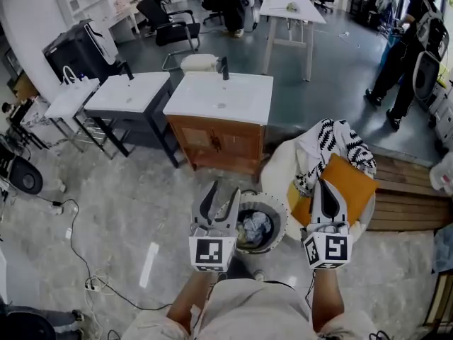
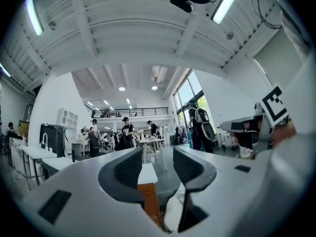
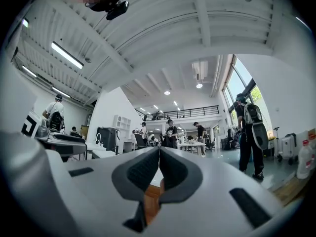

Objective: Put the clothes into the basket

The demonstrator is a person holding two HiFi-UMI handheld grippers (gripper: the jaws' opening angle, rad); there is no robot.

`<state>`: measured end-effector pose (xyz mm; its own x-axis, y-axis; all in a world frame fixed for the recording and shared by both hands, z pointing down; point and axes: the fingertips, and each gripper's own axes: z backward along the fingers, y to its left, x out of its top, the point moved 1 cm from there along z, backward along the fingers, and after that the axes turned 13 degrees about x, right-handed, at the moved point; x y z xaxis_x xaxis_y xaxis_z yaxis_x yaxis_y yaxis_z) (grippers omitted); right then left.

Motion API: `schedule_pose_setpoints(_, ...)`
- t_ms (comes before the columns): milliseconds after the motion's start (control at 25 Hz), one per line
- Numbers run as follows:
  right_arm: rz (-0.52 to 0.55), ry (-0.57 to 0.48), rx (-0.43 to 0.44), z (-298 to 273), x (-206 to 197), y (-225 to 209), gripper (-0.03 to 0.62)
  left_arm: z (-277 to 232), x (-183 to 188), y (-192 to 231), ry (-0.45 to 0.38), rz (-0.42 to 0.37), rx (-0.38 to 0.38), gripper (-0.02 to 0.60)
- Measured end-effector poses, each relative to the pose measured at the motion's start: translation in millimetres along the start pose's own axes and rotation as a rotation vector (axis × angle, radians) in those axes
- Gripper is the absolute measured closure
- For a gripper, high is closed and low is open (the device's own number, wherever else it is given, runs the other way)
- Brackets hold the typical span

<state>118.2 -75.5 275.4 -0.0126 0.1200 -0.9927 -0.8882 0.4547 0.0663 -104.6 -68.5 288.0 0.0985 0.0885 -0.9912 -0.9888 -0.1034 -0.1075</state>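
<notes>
- While the head view is looking down into the round dark basket (image 1: 280, 222) on the floor, pale crumpled clothes (image 1: 255, 227) are lying inside it.
- Only that view is showing the black-and-white patterned garment (image 1: 333, 142), touching an orange cushion (image 1: 350, 183) beside the basket.
- In the left gripper view, the left claw (image 2: 157, 154) is standing wide apart, gripping nothing.
- In the right gripper view, the right claw (image 3: 159, 151) is pressing its jaws together, empty, facing people standing in a hall.
</notes>
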Motion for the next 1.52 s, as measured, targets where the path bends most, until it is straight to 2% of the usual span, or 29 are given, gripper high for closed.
schedule_pose_setpoints(280,0.008,0.004,0.009,-0.1,1.0,7.8,0.605,5.5,-1.0,6.6,0.006,0.040,0.039,0.408)
schedule_pose_setpoints(480,-0.002,0.003,0.013,-1.3,-2.3,9.9,0.605,6.4,1.7,10.4,-0.039,0.054,0.077,0.496)
schedule_pose_setpoints(600,-0.021,0.000,0.025,0.0,-4.9,12.8,0.605,7.2,-2.7,10.2,-0.029,0.065,0.079,0.572)
schedule_pose_setpoints(880,0.010,0.008,0.020,2.4,0.3,15.2,0.606,5.6,-3.6,4.2,-0.017,0.059,0.058,0.575)
schedule_pose_setpoints(1160,0.021,0.018,0.005,6.4,-4.0,7.5,0.606,4.3,-9.5,4.9,0.004,0.062,0.083,0.575)
schedule_pose_setpoints(1520,0.024,0.033,0.007,3.7,-9.7,5.0,0.606,-0.1,-6.0,6.6,-0.013,0.058,0.086,0.574)
